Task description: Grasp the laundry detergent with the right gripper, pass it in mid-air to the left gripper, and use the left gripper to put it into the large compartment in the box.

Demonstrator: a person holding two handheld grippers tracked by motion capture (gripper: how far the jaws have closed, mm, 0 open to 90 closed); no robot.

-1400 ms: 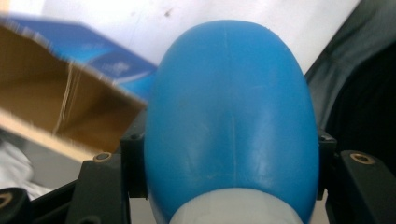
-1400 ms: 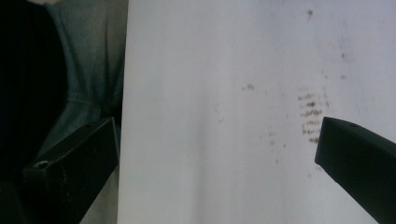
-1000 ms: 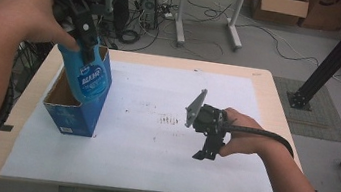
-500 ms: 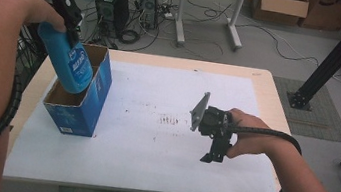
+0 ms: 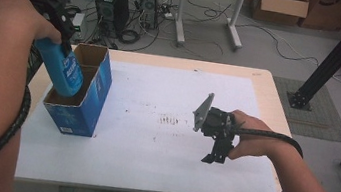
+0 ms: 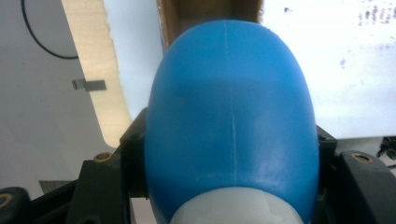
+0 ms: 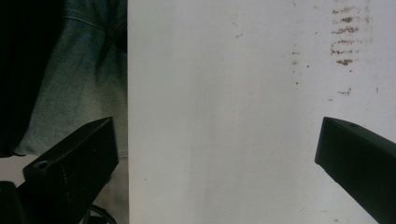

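Observation:
A blue bottle (image 5: 64, 68) with a white cap end hangs tilted, its lower end inside the open top of a blue cardboard box (image 5: 83, 106) at the table's left. My left gripper (image 5: 59, 30) is shut on the bottle's upper part. In the left gripper view the bottle (image 6: 231, 121) sits between the black jaws, with the box's brown inside (image 6: 210, 14) just beyond it. My right gripper (image 5: 216, 150) hovers over the white sheet at the right, pointing down. Its jaws stand wide apart and open with nothing between them, midpoint (image 7: 217, 154).
A white sheet (image 5: 153, 129) with brown stains (image 5: 170, 121) covers most of the wooden table (image 5: 276, 116). Beyond the far edge stand computer towers (image 5: 113, 2), cables and another table's legs. A black post (image 5: 336, 53) rises at the right.
My left gripper has carried the bottle left and down, so its lower end now sits inside the box. The right gripper has stayed about where it was.

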